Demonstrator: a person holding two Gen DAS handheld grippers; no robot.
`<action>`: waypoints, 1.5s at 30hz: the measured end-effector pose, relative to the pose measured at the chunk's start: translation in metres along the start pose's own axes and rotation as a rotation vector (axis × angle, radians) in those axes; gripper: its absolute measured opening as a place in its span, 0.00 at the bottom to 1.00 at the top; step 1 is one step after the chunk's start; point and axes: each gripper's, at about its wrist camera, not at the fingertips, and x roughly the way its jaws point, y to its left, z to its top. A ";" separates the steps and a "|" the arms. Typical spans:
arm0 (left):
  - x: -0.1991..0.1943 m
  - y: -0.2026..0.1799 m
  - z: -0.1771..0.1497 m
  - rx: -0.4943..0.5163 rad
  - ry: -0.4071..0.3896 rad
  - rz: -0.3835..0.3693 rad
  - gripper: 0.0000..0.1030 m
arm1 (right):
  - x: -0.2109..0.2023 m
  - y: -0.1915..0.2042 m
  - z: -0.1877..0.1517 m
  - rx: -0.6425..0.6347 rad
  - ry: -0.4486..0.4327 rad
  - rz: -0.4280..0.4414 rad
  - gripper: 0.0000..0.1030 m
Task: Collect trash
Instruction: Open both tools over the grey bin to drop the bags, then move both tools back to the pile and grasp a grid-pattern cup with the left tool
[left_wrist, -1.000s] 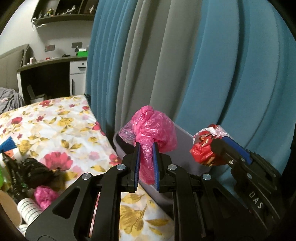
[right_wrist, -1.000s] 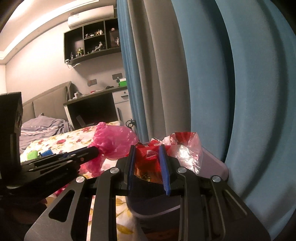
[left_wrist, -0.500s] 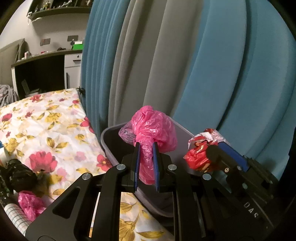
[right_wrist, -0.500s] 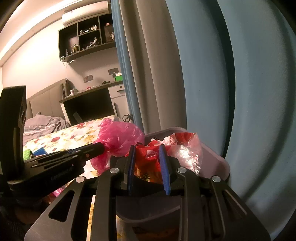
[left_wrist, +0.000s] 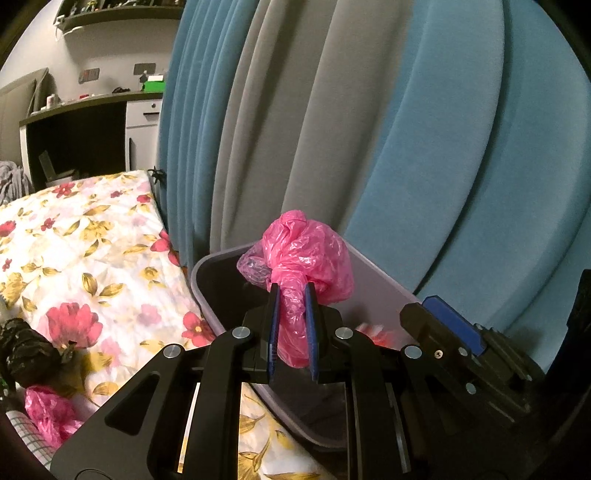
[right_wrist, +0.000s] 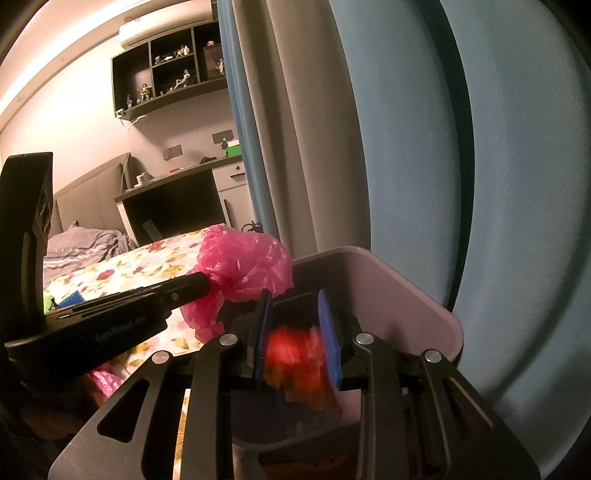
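The left gripper (left_wrist: 291, 325) has its fingers clamped on a crumpled pink plastic bag (left_wrist: 303, 258), held above the near rim of the grey bin (right_wrist: 417, 291), presumably to drop it in, while the right gripper (right_wrist: 295, 336) has its fingers spread with a blurred red wrapper (right_wrist: 299, 354) loose between them over the bin's mouth. More litter, a black bag (left_wrist: 26, 350) and pink scraps (left_wrist: 48, 413), lies further left on the floral bed (left_wrist: 92, 240); the blue-grey curtain (left_wrist: 369, 129) hangs close behind the bin, leaving little room beyond it

Left gripper (left_wrist: 291, 325) fingers pinched together, right gripper (right_wrist: 295, 339) fingers parted (blue pads), side by side
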 end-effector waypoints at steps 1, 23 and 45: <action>0.000 0.000 0.001 -0.004 -0.001 -0.003 0.13 | 0.001 0.000 0.000 0.002 -0.001 -0.002 0.27; -0.085 0.032 -0.027 -0.081 -0.134 0.183 0.90 | -0.041 0.021 -0.012 0.001 -0.057 -0.043 0.72; -0.261 0.137 -0.155 -0.110 -0.150 0.434 0.90 | -0.080 0.148 -0.064 -0.100 -0.001 0.182 0.72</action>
